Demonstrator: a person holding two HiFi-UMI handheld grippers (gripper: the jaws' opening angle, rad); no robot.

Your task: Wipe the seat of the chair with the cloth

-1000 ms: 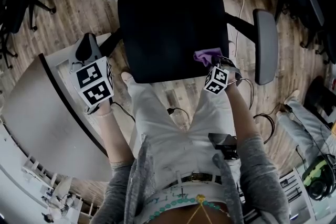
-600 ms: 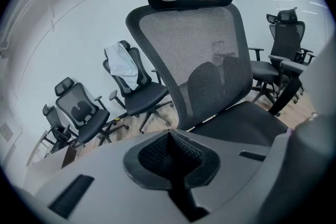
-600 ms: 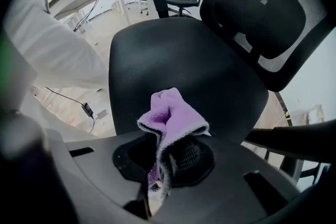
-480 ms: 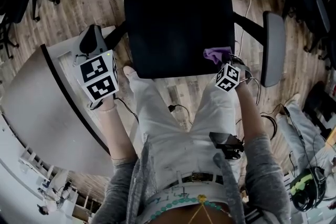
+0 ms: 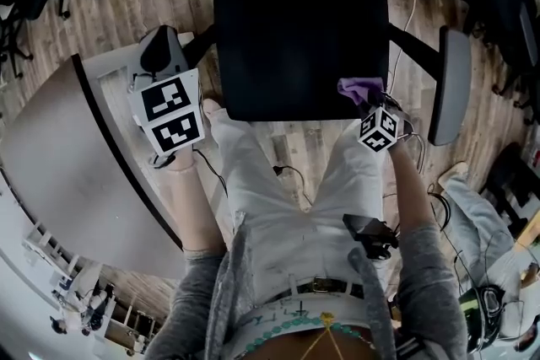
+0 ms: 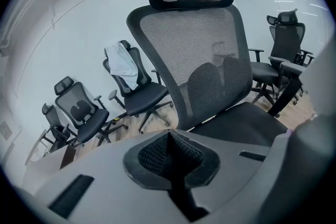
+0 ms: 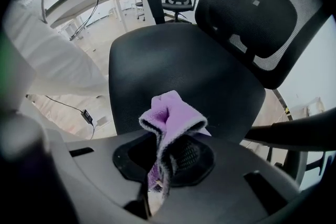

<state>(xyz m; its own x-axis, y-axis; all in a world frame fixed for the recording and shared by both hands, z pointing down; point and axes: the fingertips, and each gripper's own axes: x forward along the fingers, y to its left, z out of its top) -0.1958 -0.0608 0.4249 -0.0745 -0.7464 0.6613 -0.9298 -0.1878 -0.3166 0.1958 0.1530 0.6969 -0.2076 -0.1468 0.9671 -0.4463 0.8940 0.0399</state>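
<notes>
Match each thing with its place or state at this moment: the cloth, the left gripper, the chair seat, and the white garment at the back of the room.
Things:
1. cloth
2. left gripper
3. chair seat
4. white garment

Places or states:
A. draped over the backrest of a far chair
B. pinched in the right gripper
C. shut, with nothing between its jaws
D. black, spreading just beyond the purple bundle

Pairs: 1-B, 2-C, 3-D, 4-A

Head view looks steeply down on black padded chair seat. Left gripper view: from its side; right: front edge, close. Both share black mesh backrest.
</notes>
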